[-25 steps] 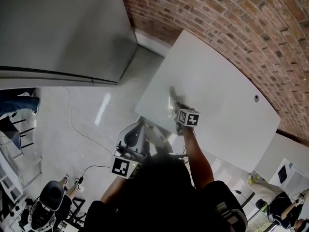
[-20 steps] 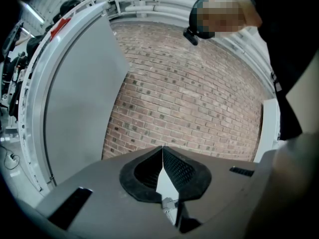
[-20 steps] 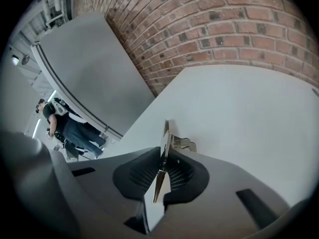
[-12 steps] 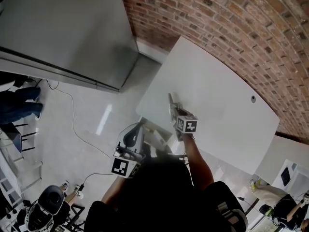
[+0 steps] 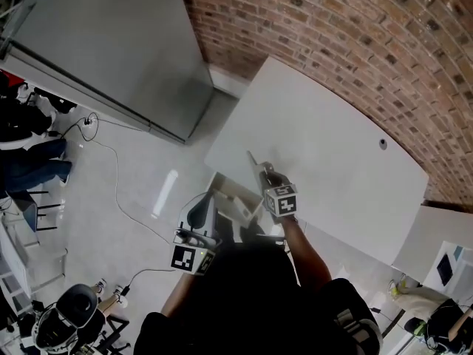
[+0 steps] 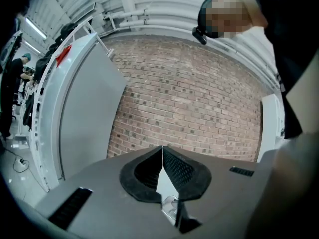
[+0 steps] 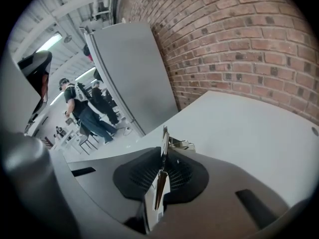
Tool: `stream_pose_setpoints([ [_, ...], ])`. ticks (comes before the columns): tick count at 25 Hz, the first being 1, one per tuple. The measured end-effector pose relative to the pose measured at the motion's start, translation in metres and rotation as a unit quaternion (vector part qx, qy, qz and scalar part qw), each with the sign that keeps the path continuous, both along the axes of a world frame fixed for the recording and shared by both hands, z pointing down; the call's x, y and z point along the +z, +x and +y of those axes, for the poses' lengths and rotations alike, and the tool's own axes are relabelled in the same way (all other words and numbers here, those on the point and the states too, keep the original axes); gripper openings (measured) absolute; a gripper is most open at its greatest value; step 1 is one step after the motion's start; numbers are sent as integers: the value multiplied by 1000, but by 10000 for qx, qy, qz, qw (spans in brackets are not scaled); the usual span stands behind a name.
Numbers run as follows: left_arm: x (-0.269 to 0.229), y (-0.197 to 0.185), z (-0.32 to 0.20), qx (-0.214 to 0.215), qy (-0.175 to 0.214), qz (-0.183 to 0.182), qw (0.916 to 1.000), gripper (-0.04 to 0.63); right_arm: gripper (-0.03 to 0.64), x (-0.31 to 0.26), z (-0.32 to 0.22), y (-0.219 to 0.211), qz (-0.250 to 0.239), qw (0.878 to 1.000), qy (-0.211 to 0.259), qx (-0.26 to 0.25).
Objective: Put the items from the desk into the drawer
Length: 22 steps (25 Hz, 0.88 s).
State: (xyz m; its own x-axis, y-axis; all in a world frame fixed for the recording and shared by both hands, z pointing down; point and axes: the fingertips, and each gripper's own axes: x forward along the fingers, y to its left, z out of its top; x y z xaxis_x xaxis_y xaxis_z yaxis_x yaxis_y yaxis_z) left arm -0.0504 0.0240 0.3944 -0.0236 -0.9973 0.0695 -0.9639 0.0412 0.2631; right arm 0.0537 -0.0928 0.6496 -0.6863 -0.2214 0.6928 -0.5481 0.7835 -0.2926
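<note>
My right gripper [image 5: 260, 170] is shut on a thin flat board [image 5: 253, 161] with a metal clip at its top, held above the near edge of the white desk [image 5: 325, 124]. The jaws closed tighter on it a moment ago. In the right gripper view the board [image 7: 163, 143] stands edge-on between the pads, its clip [image 7: 180, 144] just right of it. An open white drawer [image 5: 235, 198] sits under the desk's near edge. My left gripper [image 5: 207, 202] hovers beside the drawer; in the left gripper view its tips [image 6: 162, 151] meet with nothing between them.
A brick wall [image 5: 355, 35] runs behind the desk. A tall grey cabinet [image 5: 96, 35] stands at the left. A cable [image 5: 118, 191] trails over the floor, and people and chairs are at the far left. Another white surface [image 5: 436, 235] lies at the right.
My right gripper has lifted off the desk with the board and drawn back toward the near edge. My left gripper has shifted a little beside the drawer.
</note>
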Motion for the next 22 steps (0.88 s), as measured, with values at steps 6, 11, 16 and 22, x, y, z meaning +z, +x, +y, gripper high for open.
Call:
stream_pose_setpoints([
  [6,-2,19,28,-16,-54,36,10000,5,23,-18,29,9,-173,9991,277,-257],
  [11,12,19,47,17,-299,21,9996,5,23,-22,59,19,-29,9986,387,-355],
  [16,9,4,55,275,-172,150,9994,5,23,-23,91,19,117,9989,351,-288],
  [22,19,-13,75,559,-113,423,9975,5,21,-19,127,23,285,9982,505,-179],
])
